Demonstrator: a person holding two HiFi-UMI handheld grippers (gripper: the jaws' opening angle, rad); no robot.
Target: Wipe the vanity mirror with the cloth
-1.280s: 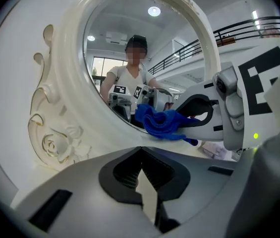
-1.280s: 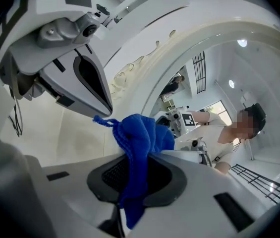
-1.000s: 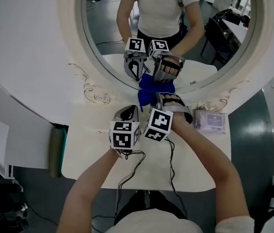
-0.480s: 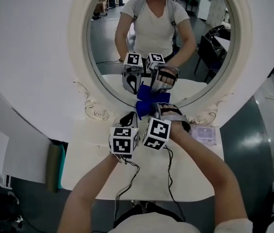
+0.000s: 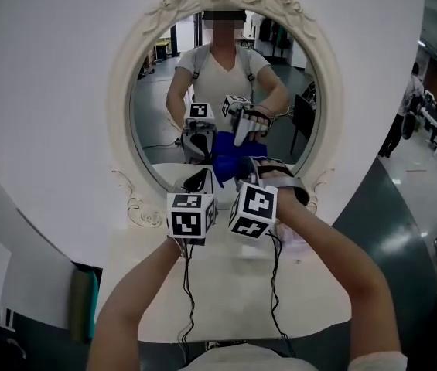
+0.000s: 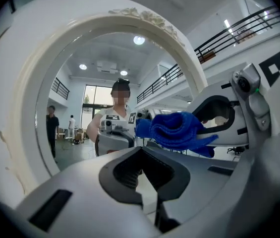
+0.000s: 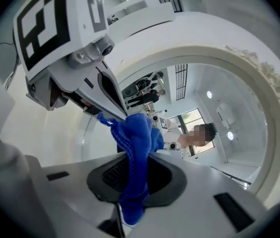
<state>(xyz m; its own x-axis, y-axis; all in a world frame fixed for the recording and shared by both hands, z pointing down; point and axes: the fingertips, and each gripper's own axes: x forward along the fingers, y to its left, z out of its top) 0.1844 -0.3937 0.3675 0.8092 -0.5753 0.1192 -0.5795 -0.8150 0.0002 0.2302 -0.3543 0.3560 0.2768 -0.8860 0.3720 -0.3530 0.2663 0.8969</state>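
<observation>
The right gripper is clenched on a blue cloth, which bunches out past its jaws. Just to its left, the left gripper has its jaws together on nothing. Ahead of both stands the oval vanity mirror, with the cloth at its lower glass.

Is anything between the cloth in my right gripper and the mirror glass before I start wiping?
Nothing visible does. The cloth, clamped in the right gripper, faces bare mirror glass. The left gripper sits beside it on the left, jaws shut and empty, not in front of the cloth.
</observation>
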